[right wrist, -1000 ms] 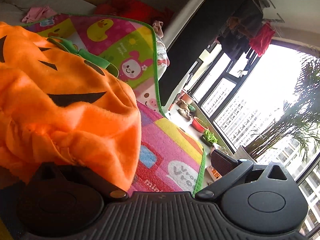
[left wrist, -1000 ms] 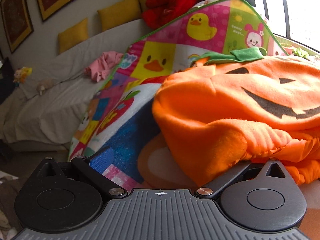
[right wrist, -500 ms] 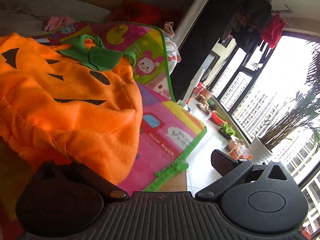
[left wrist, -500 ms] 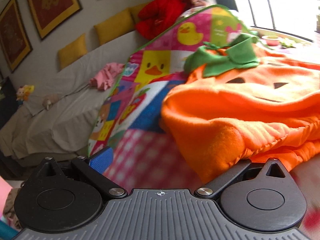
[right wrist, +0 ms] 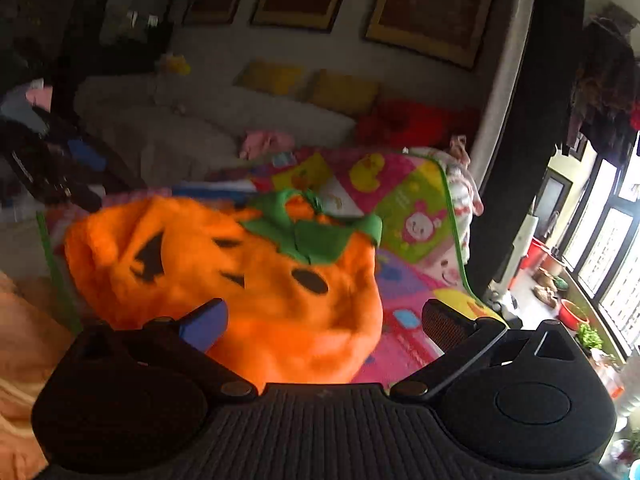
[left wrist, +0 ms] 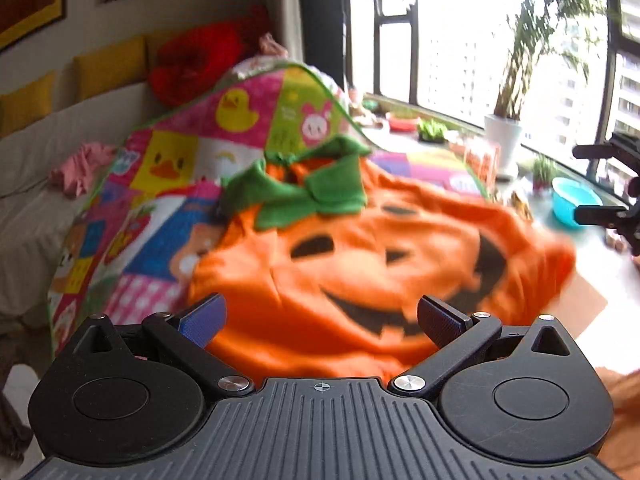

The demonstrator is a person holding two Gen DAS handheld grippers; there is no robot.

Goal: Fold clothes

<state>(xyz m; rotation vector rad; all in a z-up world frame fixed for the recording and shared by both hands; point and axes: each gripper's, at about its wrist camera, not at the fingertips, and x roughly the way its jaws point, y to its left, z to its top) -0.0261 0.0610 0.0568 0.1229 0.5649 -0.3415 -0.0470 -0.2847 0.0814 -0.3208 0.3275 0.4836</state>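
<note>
Orange fleece pumpkin costume [left wrist: 360,280], black jack-o'-lantern face up, green leaf collar [left wrist: 304,196], rumpled flat on patchwork mat [left wrist: 168,160].

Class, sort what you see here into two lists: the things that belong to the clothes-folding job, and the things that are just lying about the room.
Part of the job:
- orange pumpkin costume, with its green collar
- left gripper, open
- right gripper, open
- patchwork play mat under the costume

Just lying about:
- pink garment on the sofa
- red plush heap
- yellow cushions
- white plant pot
- blue basin
</note>
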